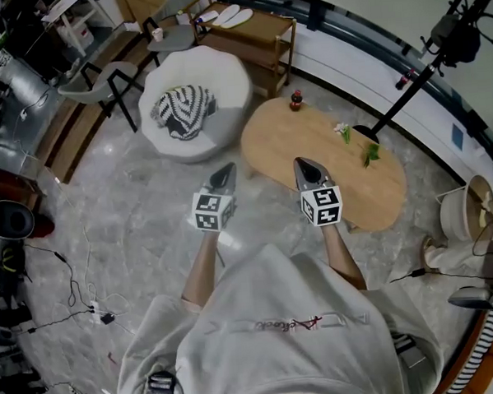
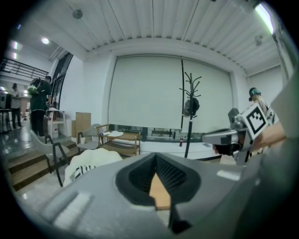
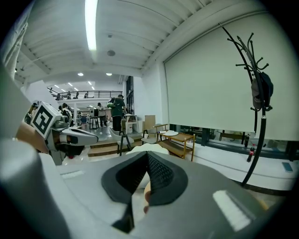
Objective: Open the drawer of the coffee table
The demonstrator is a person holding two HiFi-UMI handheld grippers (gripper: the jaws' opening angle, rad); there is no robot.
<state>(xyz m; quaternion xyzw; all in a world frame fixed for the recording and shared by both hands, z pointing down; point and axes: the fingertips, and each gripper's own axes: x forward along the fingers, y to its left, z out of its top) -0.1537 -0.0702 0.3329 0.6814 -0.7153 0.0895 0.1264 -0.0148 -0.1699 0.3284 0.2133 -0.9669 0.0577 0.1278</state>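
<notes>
Starting out left of the counter (image 1: 327,159), which is the low oval wooden coffee table of the task: a round white pouf (image 1: 224,82) sits just off its left end, with a striped black-and-white cloth (image 1: 183,111) heaped on top.

Next, the left tool (image 1: 226,168). Its jaws are pressed fully together with nothing between them, and it sits over the stone floor just short of the counter's left end. Now the right tool (image 1: 302,163), also clamped shut and empty, with its tip over the counter's near long edge. That makes the right the closer hand.

The relation that matters is this: the counter lies straight ahead of both tools and a little to the right. Its long axis runs from near the pouf away to the far right, so its near long side faces the person. No drawer front or handle shows in any view. My guess is that it sits under the top, below that edge, so the tools would need to drop lower and open first.

On the counter's far side stands a small dark bottle (image 1: 296,100). Right of it are a white flower sprig (image 1: 343,130) and a green sprig (image 1: 371,152).

Well off the counter's right end is a pale round bin (image 1: 455,214), and I can't make out what's in it.
</notes>
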